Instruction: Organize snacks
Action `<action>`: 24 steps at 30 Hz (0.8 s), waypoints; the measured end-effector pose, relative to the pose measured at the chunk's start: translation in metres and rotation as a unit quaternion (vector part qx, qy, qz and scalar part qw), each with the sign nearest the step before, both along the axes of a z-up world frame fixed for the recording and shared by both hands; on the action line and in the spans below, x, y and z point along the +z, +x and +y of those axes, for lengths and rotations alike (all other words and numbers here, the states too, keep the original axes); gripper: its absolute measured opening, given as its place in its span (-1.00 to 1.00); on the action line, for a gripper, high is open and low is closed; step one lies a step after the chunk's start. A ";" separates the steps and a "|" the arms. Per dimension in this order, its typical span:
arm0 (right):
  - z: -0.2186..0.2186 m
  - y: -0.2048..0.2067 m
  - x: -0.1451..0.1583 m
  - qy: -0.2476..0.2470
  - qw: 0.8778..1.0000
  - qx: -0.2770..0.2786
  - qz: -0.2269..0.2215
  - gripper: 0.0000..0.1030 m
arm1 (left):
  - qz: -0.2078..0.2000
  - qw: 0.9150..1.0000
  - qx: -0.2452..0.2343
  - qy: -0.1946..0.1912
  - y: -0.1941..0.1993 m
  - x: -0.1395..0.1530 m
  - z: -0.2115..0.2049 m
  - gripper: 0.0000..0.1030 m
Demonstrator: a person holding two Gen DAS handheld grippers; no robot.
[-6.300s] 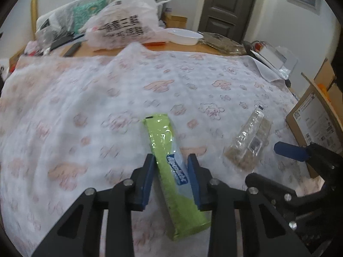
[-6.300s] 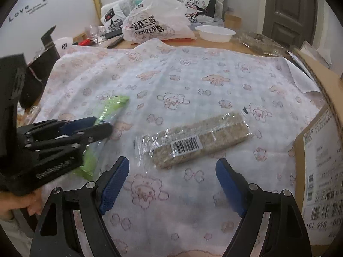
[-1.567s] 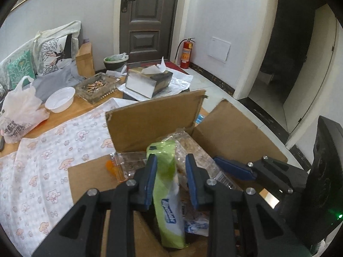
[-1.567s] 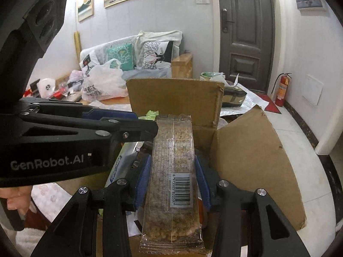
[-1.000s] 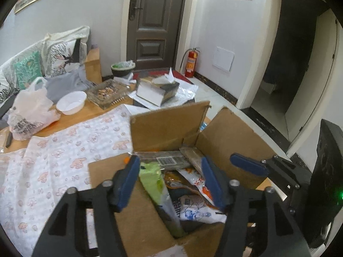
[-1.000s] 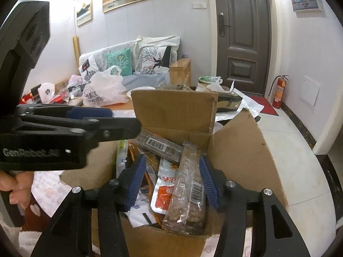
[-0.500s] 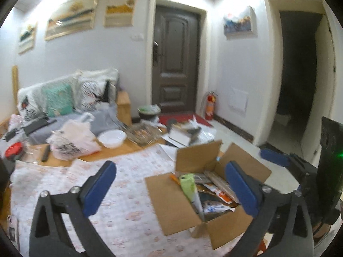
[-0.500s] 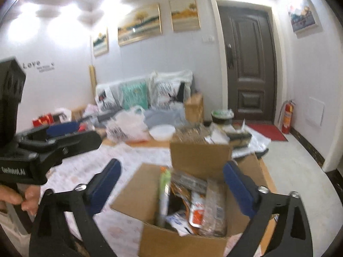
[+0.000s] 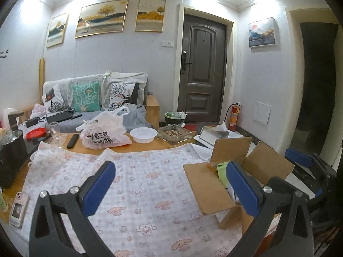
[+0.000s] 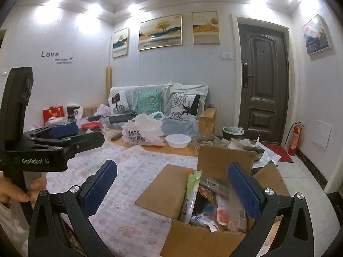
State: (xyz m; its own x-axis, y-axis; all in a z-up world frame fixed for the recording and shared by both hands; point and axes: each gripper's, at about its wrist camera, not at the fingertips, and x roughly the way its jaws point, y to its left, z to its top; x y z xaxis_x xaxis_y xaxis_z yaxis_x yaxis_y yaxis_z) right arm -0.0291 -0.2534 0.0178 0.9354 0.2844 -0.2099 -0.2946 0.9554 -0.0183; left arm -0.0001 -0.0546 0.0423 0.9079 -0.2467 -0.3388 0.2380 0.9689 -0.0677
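Left wrist view: our left gripper jaws wide apart, empty; patterned cloth on table bare of snacks.

Right wrist view: our right gripper jaws spread, empty; green packet and other snacks inside cardboard box. Sorting looks finished.

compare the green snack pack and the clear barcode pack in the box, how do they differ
The green snack pack is opaque and stands on end at the left side of the cardboard box. The clear barcode pack is see-through and lies slanted across the other snacks. Both sit loose in the open box.
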 end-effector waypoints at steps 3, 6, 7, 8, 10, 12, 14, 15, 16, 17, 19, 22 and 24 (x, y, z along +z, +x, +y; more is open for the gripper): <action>-0.002 0.003 -0.001 0.006 1.000 0.001 0.003 1.00 | 0.000 1.000 -0.002 0.003 0.000 -0.001 -0.001 0.98; -0.003 0.003 -0.002 0.006 1.000 -0.001 0.004 1.00 | 0.000 1.000 -0.003 0.004 0.001 -0.002 -0.004 0.98; -0.003 0.004 -0.002 0.007 1.000 -0.001 0.005 1.00 | 0.001 1.000 -0.004 0.005 0.002 -0.003 -0.004 0.98; -0.004 0.003 -0.002 0.007 1.000 -0.001 0.005 1.00 | 0.001 1.000 -0.004 0.005 0.001 -0.002 -0.006 0.98; -0.005 0.004 -0.003 0.009 1.000 -0.004 0.006 1.00 | 0.002 1.000 -0.005 0.005 0.003 -0.003 -0.007 0.98; -0.007 0.004 -0.004 0.011 1.000 -0.006 0.007 1.00 | 0.003 1.000 -0.006 0.007 0.003 -0.003 -0.009 0.98; -0.009 0.005 -0.004 0.013 1.000 -0.009 0.009 1.00 | 0.003 1.000 -0.008 0.006 0.004 -0.004 -0.009 0.98; -0.009 0.005 -0.004 0.014 1.000 -0.010 0.009 1.00 | 0.004 1.000 -0.009 0.006 0.005 -0.004 -0.009 0.98; -0.010 0.005 -0.005 0.014 1.000 -0.010 0.010 1.00 | 0.004 1.000 -0.011 0.005 0.005 -0.005 -0.010 0.98; -0.010 0.005 -0.005 0.014 1.000 -0.010 0.010 1.00 | 0.004 1.000 -0.012 0.006 0.006 -0.006 -0.011 0.98; -0.010 0.004 -0.005 0.014 1.000 -0.011 0.010 1.00 | 0.003 1.000 -0.014 0.009 0.006 -0.007 -0.013 0.98; -0.011 0.004 -0.006 0.016 1.000 -0.010 0.009 1.00 | 0.002 1.000 -0.018 0.008 0.005 -0.007 -0.015 0.98; -0.010 0.004 -0.006 0.015 1.000 -0.011 0.010 1.00 | 0.001 1.000 -0.021 0.009 0.004 -0.007 -0.016 0.98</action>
